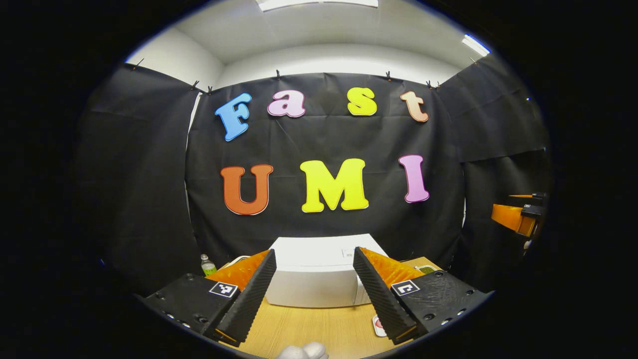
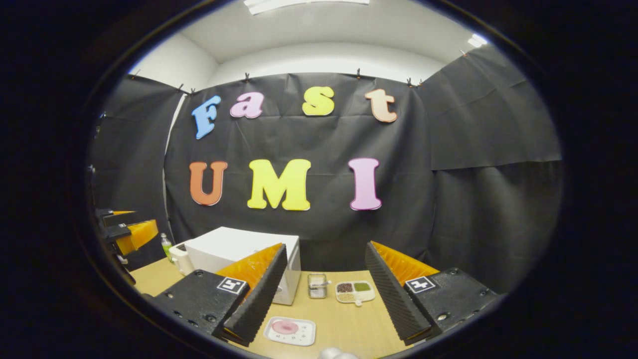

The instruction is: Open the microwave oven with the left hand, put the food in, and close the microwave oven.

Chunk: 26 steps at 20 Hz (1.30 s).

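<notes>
Both grippers spread wide and empty above the table, microwave oven door shut.

Left gripper faces the white microwave oven head-on, framed between its fingers on the wooden table; a green-capped bottle peeks out at the left. Right gripper sees the oven from its right side, plus the food tray with a pink round item in front, a compartment dish and a small rack beside it.

Black cloth hangs clipped on three sides; white wall above; ceiling lights at twelve o'clock; wooden table at six.
</notes>
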Tool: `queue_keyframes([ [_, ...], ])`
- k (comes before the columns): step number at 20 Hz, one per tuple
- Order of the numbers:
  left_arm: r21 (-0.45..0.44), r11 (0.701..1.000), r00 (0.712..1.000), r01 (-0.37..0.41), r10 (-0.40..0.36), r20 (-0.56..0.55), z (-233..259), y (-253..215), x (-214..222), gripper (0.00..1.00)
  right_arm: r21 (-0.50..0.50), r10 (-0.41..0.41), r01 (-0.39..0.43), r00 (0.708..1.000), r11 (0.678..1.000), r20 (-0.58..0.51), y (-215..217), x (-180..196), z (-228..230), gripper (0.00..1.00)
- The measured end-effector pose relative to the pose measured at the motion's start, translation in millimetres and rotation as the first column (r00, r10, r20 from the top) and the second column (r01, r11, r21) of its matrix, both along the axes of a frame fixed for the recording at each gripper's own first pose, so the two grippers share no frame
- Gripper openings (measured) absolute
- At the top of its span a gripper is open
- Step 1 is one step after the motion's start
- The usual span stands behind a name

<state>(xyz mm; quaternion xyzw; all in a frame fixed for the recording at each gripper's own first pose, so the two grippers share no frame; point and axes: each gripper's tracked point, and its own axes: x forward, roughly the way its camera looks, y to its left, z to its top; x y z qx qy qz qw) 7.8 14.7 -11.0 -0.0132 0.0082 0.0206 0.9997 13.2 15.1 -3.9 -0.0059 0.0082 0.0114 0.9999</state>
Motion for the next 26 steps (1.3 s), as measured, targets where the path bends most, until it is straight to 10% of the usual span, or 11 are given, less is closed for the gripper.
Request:
queue_keyframes([
  [13, 0.014, 0.999, 0.999, 0.029, -0.029, 0.021, -35.8, -17.7, 29.6, 0.95, 0.015, 0.001, -0.001, 1.000, 1.000, -0.012, -4.0, 5.9, -3.8, 1.00],
  [26, -0.056, 0.980, 0.970, 0.191, -0.197, -0.139, -209.6, -132.0, 141.6, 0.96, -0.091, -0.124, 0.116, 0.989, 0.989, -0.082, -49.5, -15.3, -5.9, 0.92],
])
